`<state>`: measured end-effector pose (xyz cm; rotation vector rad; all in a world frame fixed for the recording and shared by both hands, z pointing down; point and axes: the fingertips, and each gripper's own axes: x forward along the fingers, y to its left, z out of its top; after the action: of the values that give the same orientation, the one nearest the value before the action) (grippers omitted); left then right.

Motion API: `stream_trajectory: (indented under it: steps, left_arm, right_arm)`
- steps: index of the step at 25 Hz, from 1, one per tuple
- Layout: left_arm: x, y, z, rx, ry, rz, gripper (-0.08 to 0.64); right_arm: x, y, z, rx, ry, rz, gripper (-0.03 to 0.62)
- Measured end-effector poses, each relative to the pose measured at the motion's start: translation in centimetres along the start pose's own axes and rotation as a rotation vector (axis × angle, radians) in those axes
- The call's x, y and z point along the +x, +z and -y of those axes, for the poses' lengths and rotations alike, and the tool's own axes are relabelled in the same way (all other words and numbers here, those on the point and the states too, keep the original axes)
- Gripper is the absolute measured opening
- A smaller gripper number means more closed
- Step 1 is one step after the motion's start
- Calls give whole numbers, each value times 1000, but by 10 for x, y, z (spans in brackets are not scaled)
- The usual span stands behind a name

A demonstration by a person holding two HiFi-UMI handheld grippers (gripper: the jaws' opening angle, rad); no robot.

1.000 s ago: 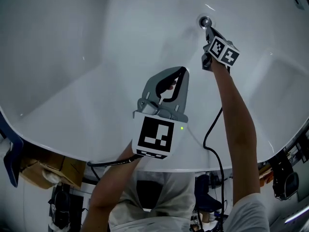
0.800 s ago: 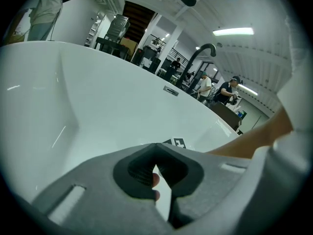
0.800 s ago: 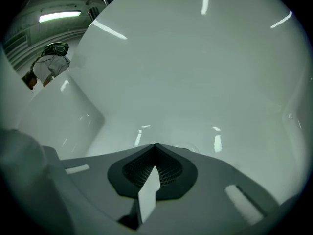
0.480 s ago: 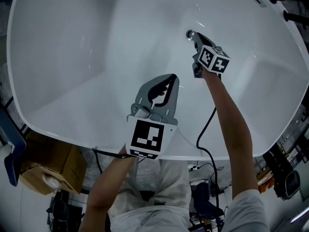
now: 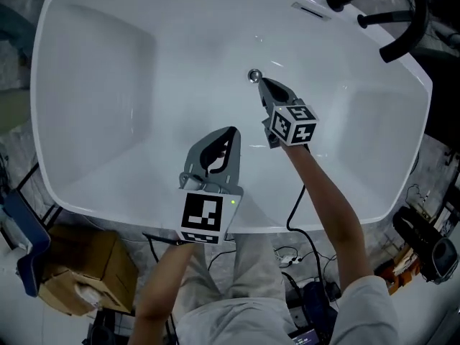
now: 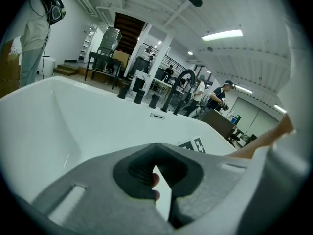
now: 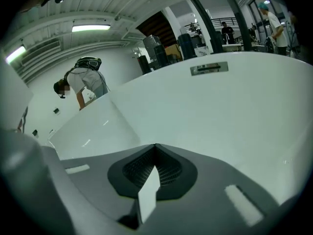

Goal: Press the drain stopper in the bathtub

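The small round chrome drain stopper (image 5: 254, 75) sits in the floor of the white bathtub (image 5: 108, 85). My right gripper (image 5: 263, 84) is shut, and its tip lies just to the near right of the stopper; contact cannot be told. In the right gripper view the shut right gripper (image 7: 155, 146) points at the tub's far wall and the stopper is hidden. My left gripper (image 5: 233, 131) hovers over the tub's near side, shut and empty. In the left gripper view the shut left gripper (image 6: 156, 145) faces the right gripper's marker cube (image 6: 193, 145).
An overflow plate (image 5: 310, 10) sits on the tub's far wall, with black faucet fittings and a hose (image 5: 392, 20) beyond the rim. A black cable (image 5: 297, 200) trails from the right gripper over the near rim. A cardboard box (image 5: 79, 264) stands on the floor at left. People stand in the background (image 7: 83, 84).
The head view has pulled back, so the whole tub now shows. Both grippers stay shut, and the right gripper's tip remains beside the stopper.
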<state>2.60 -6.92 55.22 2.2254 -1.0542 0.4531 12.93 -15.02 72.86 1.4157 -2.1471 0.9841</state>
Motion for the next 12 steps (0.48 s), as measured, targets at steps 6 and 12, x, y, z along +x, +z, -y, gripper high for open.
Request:
stream_trajectory:
  steps: [6, 12]
  left_arm:
    - [-25, 32, 22, 57, -14, -14, 2]
    - [-58, 65, 60, 105, -45, -32, 2]
  right_arm:
    - [-53, 34, -33, 26, 35, 62, 2]
    - [-120, 76, -60, 45, 53, 132, 2]
